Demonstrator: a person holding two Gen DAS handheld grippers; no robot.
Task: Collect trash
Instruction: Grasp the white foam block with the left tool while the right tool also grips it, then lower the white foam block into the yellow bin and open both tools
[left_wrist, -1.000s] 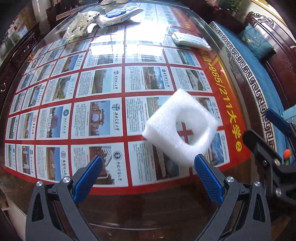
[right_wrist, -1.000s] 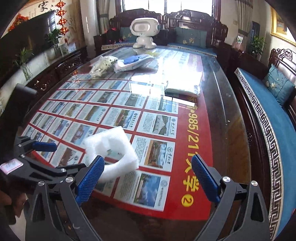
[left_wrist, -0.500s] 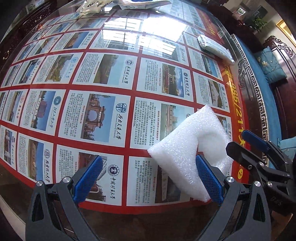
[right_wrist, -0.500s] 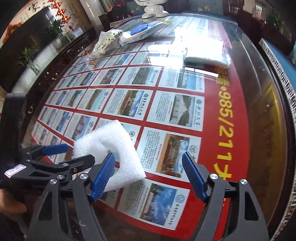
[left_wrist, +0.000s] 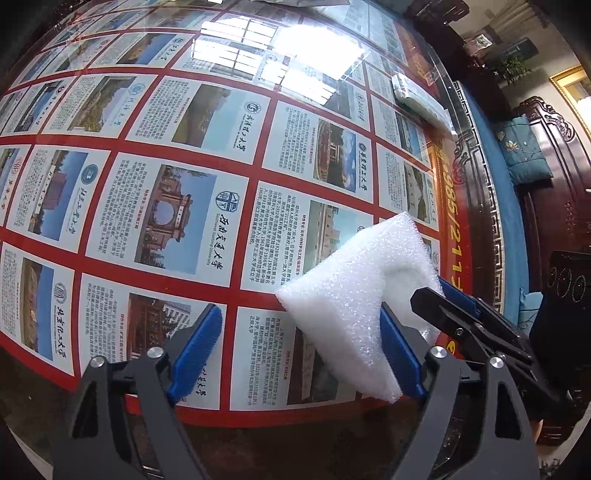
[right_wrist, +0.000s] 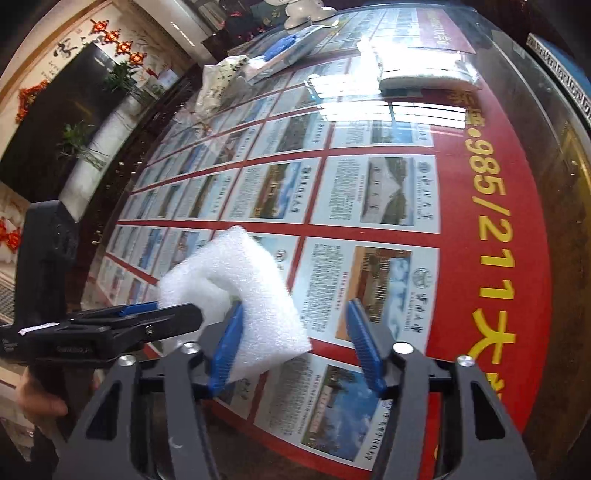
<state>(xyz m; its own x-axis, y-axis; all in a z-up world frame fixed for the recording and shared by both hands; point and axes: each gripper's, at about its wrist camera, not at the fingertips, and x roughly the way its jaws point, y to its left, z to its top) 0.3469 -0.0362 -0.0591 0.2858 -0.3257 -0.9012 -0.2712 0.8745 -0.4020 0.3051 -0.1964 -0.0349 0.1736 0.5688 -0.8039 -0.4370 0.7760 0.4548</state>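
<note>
White foam packing piece (left_wrist: 354, 306), square with a hollow middle, lies on the glass-topped table (left_wrist: 332, 435) over a red poster of university cards. We see the left gripper (left_wrist: 299, 350) with jaws apart (just been closing), its right pad beside the foam. The right gripper (right_wrist: 295, 339) has also been closing, foam touching its left pad only.
</note>
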